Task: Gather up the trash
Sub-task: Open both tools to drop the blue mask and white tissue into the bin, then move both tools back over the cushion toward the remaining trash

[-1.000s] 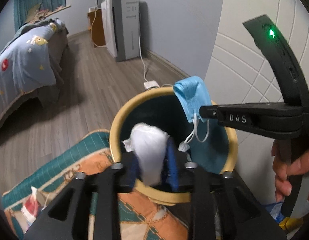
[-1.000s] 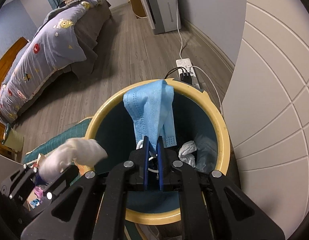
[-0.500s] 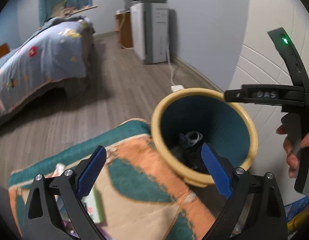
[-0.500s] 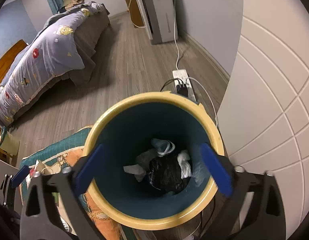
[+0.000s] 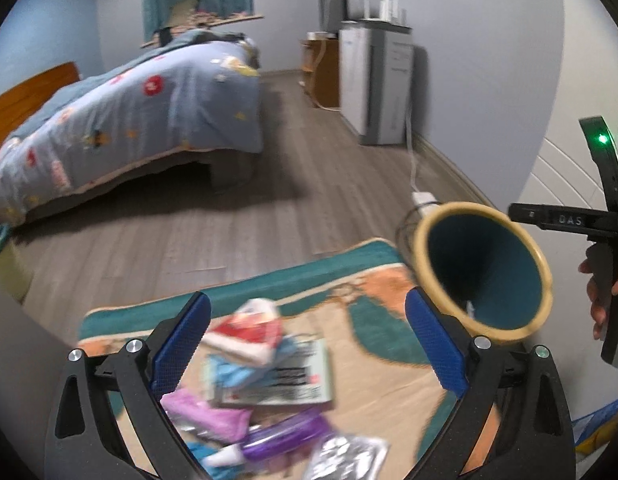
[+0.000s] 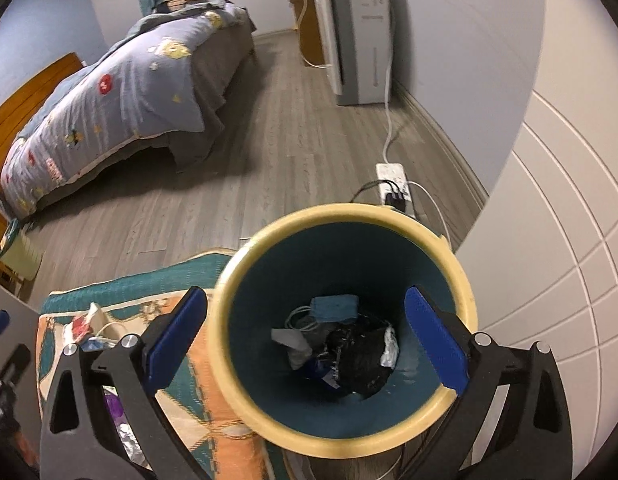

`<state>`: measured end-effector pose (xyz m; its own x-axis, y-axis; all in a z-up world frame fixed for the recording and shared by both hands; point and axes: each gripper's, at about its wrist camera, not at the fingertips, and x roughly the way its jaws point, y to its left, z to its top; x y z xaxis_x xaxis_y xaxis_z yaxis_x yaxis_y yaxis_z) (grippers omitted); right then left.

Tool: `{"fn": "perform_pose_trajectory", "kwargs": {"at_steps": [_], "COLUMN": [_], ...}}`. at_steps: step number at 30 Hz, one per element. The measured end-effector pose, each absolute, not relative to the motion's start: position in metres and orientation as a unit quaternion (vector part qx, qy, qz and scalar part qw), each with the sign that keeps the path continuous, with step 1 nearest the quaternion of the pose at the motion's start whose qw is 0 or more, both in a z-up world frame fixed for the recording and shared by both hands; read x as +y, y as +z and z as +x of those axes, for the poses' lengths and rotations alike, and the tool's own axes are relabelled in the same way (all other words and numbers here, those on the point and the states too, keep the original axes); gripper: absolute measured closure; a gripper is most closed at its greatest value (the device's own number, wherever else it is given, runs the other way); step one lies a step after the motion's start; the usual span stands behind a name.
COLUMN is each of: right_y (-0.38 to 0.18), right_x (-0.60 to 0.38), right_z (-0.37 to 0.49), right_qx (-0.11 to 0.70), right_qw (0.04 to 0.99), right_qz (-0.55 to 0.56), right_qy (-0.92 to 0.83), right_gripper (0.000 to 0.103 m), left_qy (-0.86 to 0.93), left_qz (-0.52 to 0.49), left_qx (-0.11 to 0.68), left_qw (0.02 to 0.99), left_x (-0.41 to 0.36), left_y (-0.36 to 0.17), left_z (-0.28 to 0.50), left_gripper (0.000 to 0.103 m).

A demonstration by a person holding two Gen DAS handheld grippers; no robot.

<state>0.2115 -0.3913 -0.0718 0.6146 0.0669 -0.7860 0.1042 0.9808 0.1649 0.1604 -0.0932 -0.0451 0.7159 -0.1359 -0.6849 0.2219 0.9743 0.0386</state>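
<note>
A teal bin with a yellow rim (image 6: 461,280) stands by the wall, also seen at the right in the left wrist view as the bin (image 5: 541,272). Inside lie a blue face mask (image 6: 335,307), white tissue (image 6: 291,340) and a black bag (image 6: 357,360). My right gripper (image 6: 305,346) hangs open over the bin, holding nothing. My left gripper (image 5: 307,342) is open and empty above a pile of trash on the patterned rug (image 5: 373,356): a red-and-white wrapper (image 5: 249,330), a printed packet (image 5: 285,380), a pink wrapper (image 5: 205,416), a purple wrapper (image 5: 285,436) and a silver foil piece (image 5: 345,460).
A bed with a blue patterned quilt (image 5: 121,116) fills the left. A white appliance (image 6: 357,32) and a power strip with cables (image 6: 393,184) stand along the wall beyond the bin. A hand holding the right gripper's handle (image 5: 605,280) shows at the right edge.
Both grippers opened and dropped their loads, the white tissue and the blue mask, into the bin. My left gripper then swung left from the bin to over the trash pile.
</note>
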Motion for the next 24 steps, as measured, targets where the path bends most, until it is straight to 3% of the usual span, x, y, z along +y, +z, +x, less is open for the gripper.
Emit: {"fn": "perform_pose_trajectory", "kwargs": {"at_steps": [7,13,24], "right_y": [-0.047,-0.033,-0.067], "right_x": [-0.348,-0.293,-0.202], "right_z": [0.205,0.193,0.148], "right_qx": [0.425,0.422,0.476], "right_qw": [0.9,0.904,0.868], "right_qz": [0.093,0.024,-0.018], "right_qy": [0.025,0.062,0.139], "right_gripper": [0.006,0.006,0.006], "left_qy": [-0.044,0.003,0.025], "left_qz": [0.053,0.027,0.014], "left_qx": [0.355,0.357,0.376], "left_qw": [0.932,0.934,0.926], "left_x": [-0.027,0.024,0.061], "left_y": [-0.02,-0.018,-0.042], "left_z": [0.134,0.098,0.065], "left_gripper": [0.005,0.005,0.005]}}
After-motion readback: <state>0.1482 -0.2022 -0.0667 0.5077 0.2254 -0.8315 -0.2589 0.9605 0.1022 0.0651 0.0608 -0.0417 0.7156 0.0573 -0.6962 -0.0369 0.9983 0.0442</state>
